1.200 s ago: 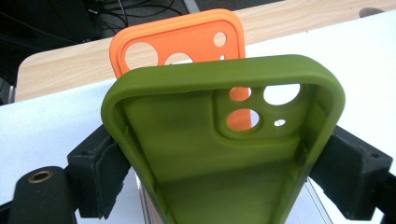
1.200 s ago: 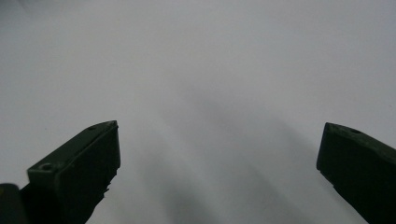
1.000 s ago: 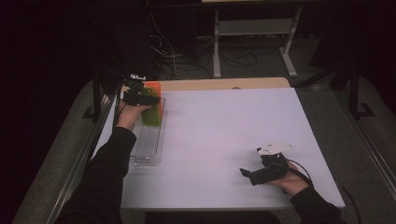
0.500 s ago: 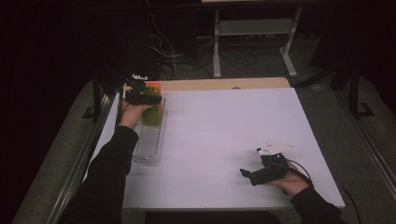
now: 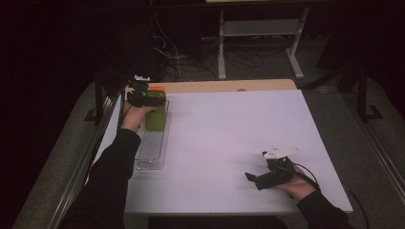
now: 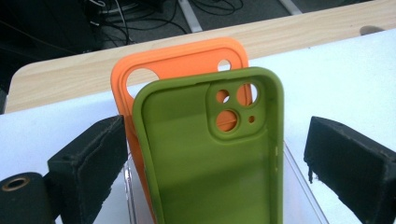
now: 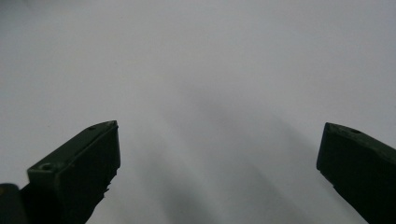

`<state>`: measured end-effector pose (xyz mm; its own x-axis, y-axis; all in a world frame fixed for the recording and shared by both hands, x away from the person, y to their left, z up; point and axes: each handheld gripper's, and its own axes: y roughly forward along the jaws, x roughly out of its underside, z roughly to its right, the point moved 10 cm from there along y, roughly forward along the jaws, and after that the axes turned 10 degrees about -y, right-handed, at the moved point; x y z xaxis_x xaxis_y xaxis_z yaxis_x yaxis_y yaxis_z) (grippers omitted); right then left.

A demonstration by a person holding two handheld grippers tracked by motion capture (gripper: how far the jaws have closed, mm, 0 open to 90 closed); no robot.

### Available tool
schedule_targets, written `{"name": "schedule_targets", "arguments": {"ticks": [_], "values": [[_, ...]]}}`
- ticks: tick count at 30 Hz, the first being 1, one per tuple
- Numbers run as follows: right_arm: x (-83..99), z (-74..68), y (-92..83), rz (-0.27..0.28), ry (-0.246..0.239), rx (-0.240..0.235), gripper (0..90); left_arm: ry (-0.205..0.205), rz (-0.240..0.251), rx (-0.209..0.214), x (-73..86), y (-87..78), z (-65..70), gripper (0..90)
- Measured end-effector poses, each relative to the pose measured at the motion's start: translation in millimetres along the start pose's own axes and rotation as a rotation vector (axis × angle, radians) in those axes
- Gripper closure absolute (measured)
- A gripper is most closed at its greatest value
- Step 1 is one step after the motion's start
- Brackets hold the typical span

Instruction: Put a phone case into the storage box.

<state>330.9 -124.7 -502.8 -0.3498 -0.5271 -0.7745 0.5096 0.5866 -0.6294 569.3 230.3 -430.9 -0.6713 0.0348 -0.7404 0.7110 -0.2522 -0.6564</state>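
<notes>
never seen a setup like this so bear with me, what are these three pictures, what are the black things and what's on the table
There is no robot here: a person sits at a white table and holds a hand tool with a two-jaw claw in each hand.

The high view looks down from above the person. The left claw is at the far left, the right claw near the front right. The other two pictures come from small cameras riding on each claw; the black blocks at their lower corners are the claw's own jaws.

On the table's left side lies a clear plastic rack. A green phone case stands in it, with an orange phone case right behind.

The left claw's jaws have just been opening; the green case sits between them, but they stand clear of its edges, so nothing is gripped. The right claw is open over bare table.
</notes>
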Motion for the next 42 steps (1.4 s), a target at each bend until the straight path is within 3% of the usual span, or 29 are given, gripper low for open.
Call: {"name": "schedule_targets", "arguments": {"ticks": [7, 20, 26, 32, 42], "values": [[0.1, 0.3, -0.2, -0.001, 0.001, 0.001, 0.0, 0.007, 0.013, 0.048, -3.7, -14.0, 7.3, 5.8], [-0.5, 0.5, -0.3, -0.004, -0.011, -0.002, 0.0, 0.088, -0.020, 0.199, 3.4, -39.6, 35.3, 5.9], [-2.5, 1.4, -1.4, 0.000, -0.015, -0.004, 0.0, 0.124, 0.014, 0.274, 4.5, -59.4, 50.1, 6.0], [-4.6, 2.6, -2.9, 0.010, -0.012, -0.006, 0.0, 0.185, 0.019, 0.328, 13.8, -77.8, 65.6, 6.0], [-5.5, 3.1, -3.4, 0.009, -0.025, -0.011, 0.0, 0.238, 0.033, 0.417, 36.4, -97.1, 91.8, 6.2]]}}
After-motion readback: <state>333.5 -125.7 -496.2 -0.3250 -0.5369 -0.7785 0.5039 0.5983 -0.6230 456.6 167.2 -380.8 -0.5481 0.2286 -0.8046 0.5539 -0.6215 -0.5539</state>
